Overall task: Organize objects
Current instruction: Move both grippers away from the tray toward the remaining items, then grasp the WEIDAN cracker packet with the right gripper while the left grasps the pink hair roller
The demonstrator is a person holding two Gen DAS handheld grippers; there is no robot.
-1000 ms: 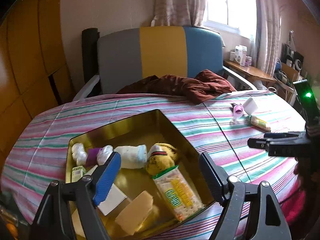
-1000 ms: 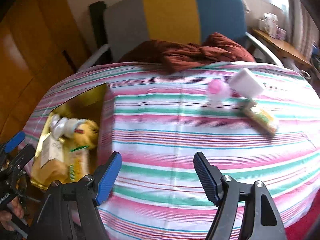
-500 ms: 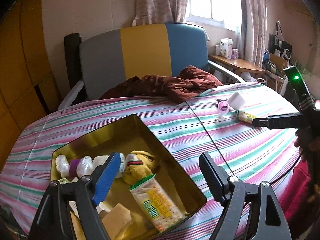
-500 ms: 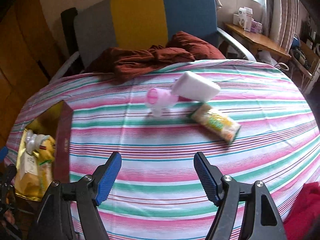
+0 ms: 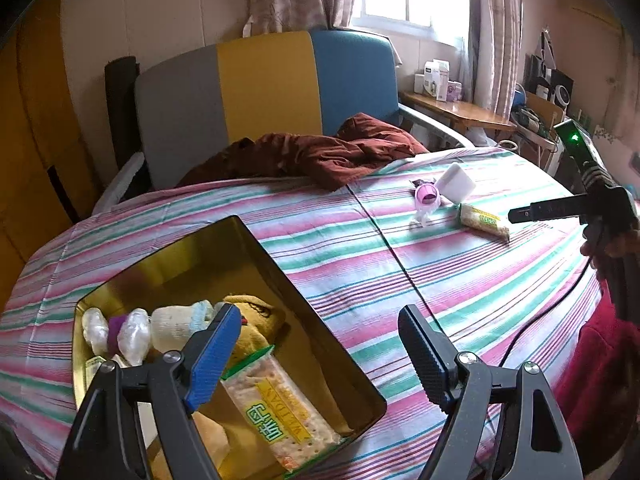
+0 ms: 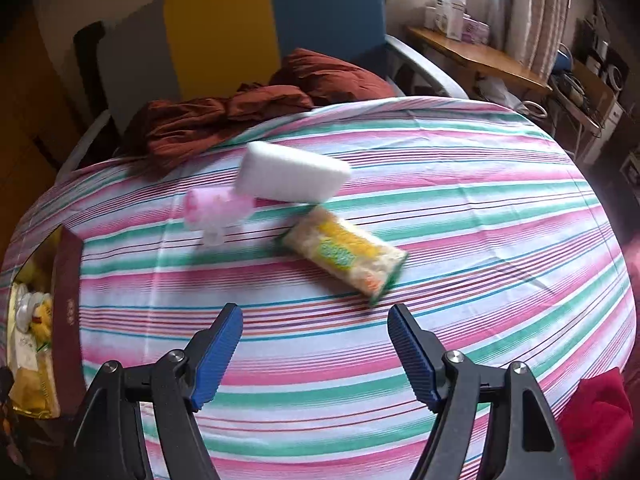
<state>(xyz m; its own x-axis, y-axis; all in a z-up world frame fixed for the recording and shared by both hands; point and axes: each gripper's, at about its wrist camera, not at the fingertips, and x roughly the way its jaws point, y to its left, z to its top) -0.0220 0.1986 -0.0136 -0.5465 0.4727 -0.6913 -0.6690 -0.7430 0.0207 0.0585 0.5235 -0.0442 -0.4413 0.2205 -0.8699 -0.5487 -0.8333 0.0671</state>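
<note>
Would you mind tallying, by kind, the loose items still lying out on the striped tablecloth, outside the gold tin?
White sponge block: 1
Pink toy: 1
Snack packet: 1
Total: 3 items, none held by either hand-held gripper.

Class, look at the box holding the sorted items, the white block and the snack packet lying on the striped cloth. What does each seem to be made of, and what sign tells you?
Box: probably metal tin; its gold inner walls shine and reflect.
White block: likely foam or sponge; matte, soft-edged, no print.
Snack packet: thin plastic film; glossy and printed.
</note>
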